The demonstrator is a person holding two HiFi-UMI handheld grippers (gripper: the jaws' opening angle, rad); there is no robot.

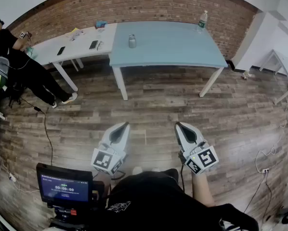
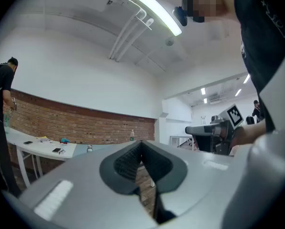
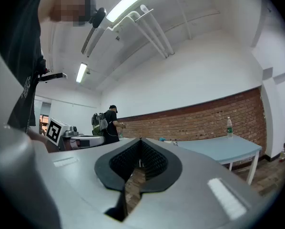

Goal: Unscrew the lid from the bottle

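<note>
Floor [image 1: 149, 105] wood; wall [image 1: 134, 4] rough brick; tbl [image 1: 168, 44] matt (laminate, prob.); left gripper [image 1: 126, 124], right gripper [image 1: 177, 124] matt plastic.

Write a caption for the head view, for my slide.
Left gripper and right gripper, both shut and empty, point toward the blue table ahead.

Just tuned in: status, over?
Left hand-held gripper and right hand-held gripper shut, empty. Grey bottle and plastic bottle on blue table, untouched, well ahead. Only floor between.
</note>
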